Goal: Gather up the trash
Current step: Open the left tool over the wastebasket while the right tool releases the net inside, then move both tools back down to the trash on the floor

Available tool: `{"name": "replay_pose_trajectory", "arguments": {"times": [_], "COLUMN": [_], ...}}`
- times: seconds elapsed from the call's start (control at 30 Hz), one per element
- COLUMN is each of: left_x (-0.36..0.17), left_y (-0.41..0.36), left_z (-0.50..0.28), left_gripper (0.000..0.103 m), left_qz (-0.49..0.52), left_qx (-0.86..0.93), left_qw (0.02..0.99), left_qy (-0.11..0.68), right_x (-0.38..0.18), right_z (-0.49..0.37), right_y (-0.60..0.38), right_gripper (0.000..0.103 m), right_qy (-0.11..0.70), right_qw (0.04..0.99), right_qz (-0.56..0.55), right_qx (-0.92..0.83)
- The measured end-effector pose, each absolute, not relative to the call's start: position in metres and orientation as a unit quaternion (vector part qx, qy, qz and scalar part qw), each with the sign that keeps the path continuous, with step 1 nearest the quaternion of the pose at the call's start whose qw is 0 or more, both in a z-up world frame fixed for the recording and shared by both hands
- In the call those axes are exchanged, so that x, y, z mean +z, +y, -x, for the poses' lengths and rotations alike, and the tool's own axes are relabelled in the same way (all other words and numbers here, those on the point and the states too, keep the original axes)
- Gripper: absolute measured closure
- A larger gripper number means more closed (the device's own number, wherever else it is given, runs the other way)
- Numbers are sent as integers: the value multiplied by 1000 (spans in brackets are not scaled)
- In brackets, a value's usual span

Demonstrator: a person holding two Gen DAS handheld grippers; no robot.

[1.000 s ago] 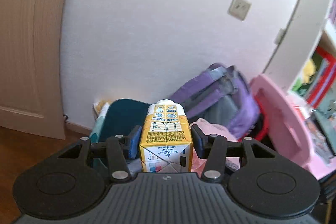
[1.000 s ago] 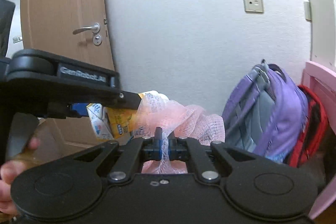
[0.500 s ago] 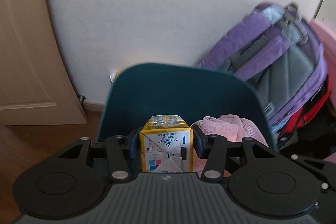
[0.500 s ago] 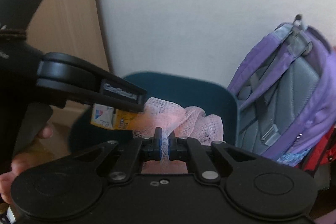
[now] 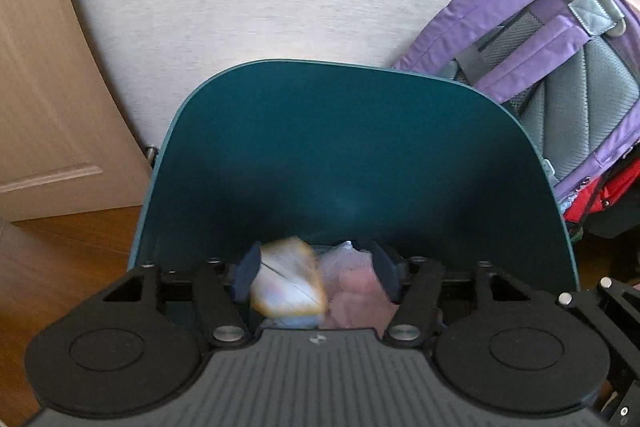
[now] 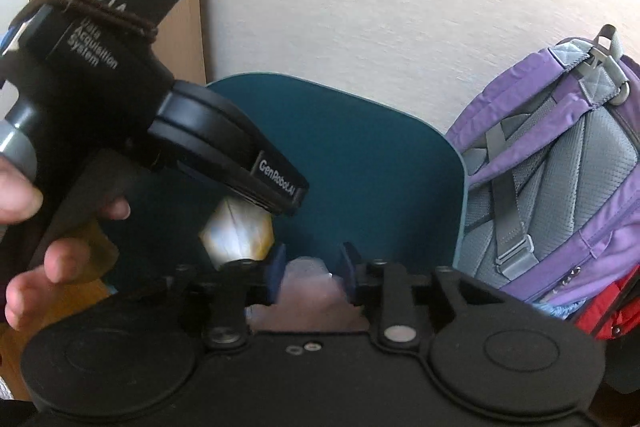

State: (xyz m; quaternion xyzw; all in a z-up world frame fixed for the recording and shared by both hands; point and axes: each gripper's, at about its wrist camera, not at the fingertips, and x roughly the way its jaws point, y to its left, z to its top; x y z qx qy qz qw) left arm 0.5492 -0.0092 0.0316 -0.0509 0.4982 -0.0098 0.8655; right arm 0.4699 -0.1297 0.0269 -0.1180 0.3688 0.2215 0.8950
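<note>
While poised over the teal bin (image 5: 360,155) beside the purple backpack (image 5: 560,67), left gripper (image 5: 316,275) just spread wide, blurred yellow carton (image 5: 286,287) loose between jaws; right gripper (image 6: 312,273) likewise just parted, pink mesh (image 6: 308,291) unclamped. Bin contents otherwise hidden.
</note>
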Motion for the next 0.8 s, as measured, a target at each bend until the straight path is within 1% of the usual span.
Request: {"name": "replay_pose_trajectory", "arguments": {"times": [0.1,0.23,0.33,0.53,0.6,0.67,0.8], "left_x": [42,60,78,108,113,117,121], "left_y": [-5,-4,-3,1,1,0,2], "left_z": [-537,-513,-486,-424,-405,-386,-346], "left_gripper": [39,38,30,29,27,24,24], "left_qz": [57,55,51,42,40,38,30], "left_qx": [-12,-17,-23,-36,-42,-44,-48], "left_qw": [873,885,896,918,922,927,934], "left_qy": [485,463,441,393,382,372,353], "right_x": [36,57,72,97,101,106,109], "right_z": [-471,-448,-425,-385,-372,-353,-328], "right_y": [-136,-145,-152,-168,-172,-176,-185], "right_gripper": [66,64,60,55,54,50,48], "right_qy": [365,352,339,317,313,305,297], "right_qw": [899,905,910,919,920,922,924], "right_qz": [105,91,87,71,65,60,47], "right_qx": [216,220,221,224,228,231,238]}}
